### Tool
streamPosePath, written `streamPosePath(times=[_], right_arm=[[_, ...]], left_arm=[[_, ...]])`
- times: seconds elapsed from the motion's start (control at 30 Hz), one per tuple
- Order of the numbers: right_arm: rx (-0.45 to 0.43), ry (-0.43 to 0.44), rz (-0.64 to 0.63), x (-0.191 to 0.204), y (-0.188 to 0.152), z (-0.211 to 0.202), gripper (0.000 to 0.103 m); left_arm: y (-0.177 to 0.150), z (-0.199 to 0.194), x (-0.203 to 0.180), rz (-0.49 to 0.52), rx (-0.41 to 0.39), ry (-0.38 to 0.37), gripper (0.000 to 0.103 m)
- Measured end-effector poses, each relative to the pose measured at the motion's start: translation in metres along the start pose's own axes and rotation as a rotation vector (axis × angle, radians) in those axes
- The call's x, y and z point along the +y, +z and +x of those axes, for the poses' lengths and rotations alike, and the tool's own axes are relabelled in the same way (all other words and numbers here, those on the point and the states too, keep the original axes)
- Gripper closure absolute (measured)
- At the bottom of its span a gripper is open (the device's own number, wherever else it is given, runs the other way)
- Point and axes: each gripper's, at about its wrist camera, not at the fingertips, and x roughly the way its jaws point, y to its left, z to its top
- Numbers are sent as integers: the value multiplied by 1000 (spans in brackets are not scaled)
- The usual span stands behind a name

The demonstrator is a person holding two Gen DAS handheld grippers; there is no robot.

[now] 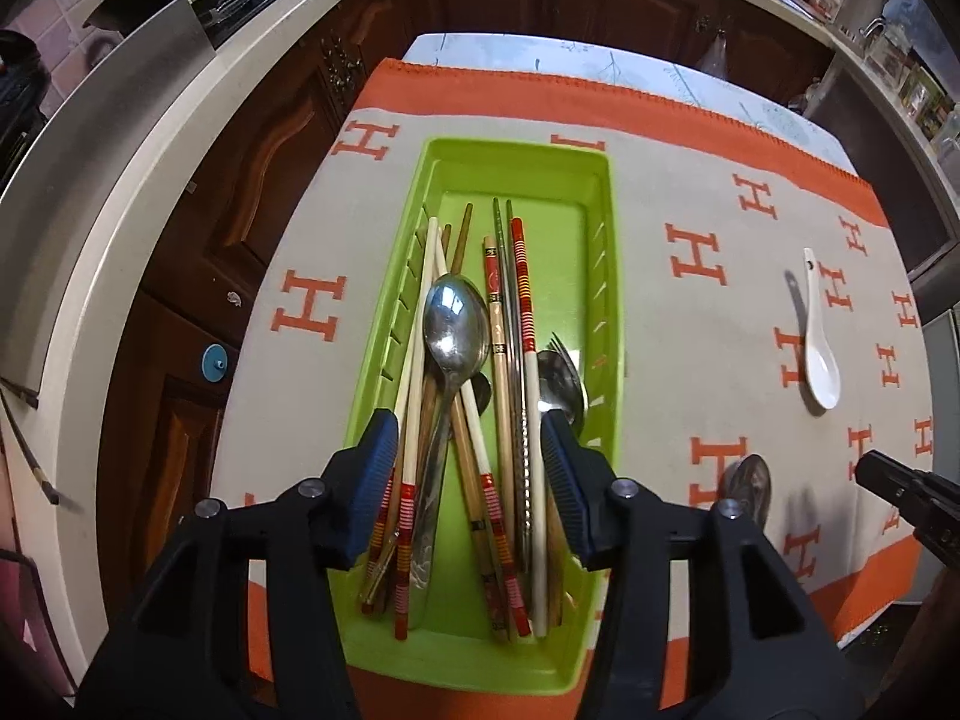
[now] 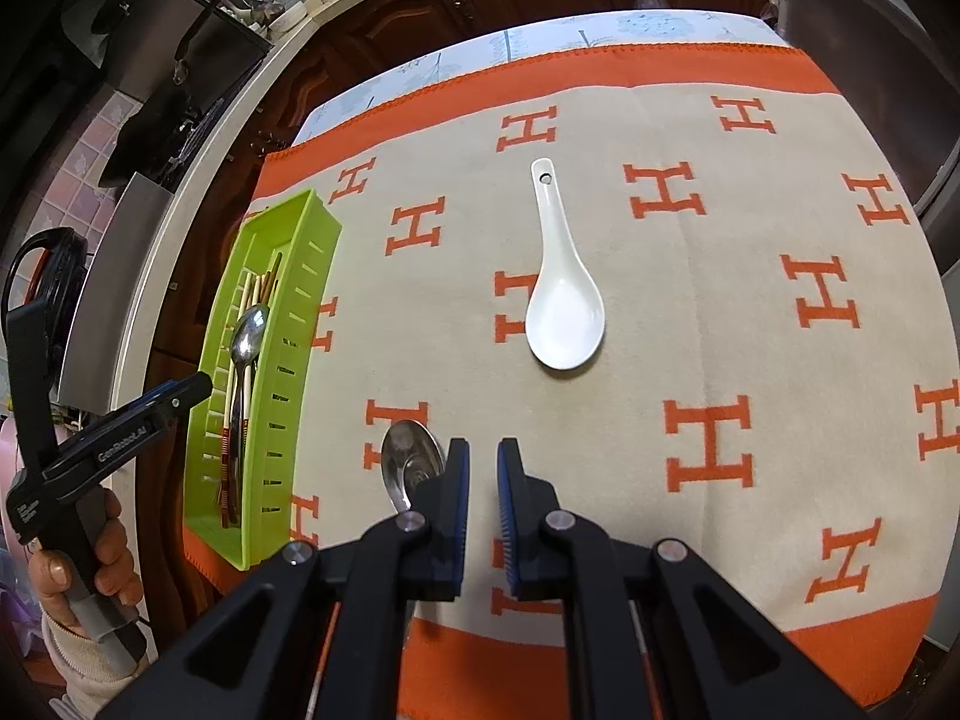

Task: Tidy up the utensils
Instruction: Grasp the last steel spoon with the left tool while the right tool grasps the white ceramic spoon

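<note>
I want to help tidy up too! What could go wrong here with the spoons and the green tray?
The metal spoon lies flat beside the right gripper, so the narrow fingers might slip off it. The white spoon looks breakable if dropped. The green tray is already crowded with chopsticks under the open left gripper; more spoons could jumble them.

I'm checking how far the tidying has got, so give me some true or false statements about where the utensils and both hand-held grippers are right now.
1. The white ceramic spoon lies on the cloth, outside the green tray. True.
2. The green tray holds only chopsticks. False: a metal spoon lies among the chopsticks.
3. The left hand-held gripper is open above the tray. True.
4. The right hand-held gripper grips the white spoon. False: nothing is between its fingers.
5. A second metal spoon lies on the cloth. True.
</note>
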Motion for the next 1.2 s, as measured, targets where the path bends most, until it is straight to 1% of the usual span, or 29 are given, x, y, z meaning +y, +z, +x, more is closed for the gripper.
streamPosePath(times=[0.17, 0.33, 0.5, 0.57, 0.67, 0.77, 0.83, 0.97, 1.03, 1.2], right_arm=[[-17, -14, -12, -2, -2, -7, 94], [-30, -16, -6, -6, -4, -13, 94], [-41, -12, -8, -8, -8, -18, 94], [-43, -14, -8, -8, -10, -21, 94], [-52, -9, -13, -7, -15, -25, 94], [-49, -4, -12, -8, -22, -25, 94], [-41, -1, -8, -11, -26, -23, 94], [-28, 2, -2, -14, -34, -19, 94], [-22, 6, 2, -17, -36, -17, 94], [-4, 20, 17, -27, -39, -9, 94]], left_arm=[[-5, -17, -7, 3, -13, -30, 57], [-14, -38, -23, 45, -40, -62, 57], [-24, -50, -41, 86, -39, -110, 57], [-28, -52, -47, 86, -24, -152, 56], [-35, -53, -53, 73, 5, -228, 51], [-45, -47, -63, 69, 42, -288, 50], [-52, -40, -69, 68, 67, -310, 50], [-66, -18, -83, 53, 148, -364, 50], [-71, -6, -88, 44, 176, -386, 50], [-79, 19, -107, 51, 195, -377, 50]])
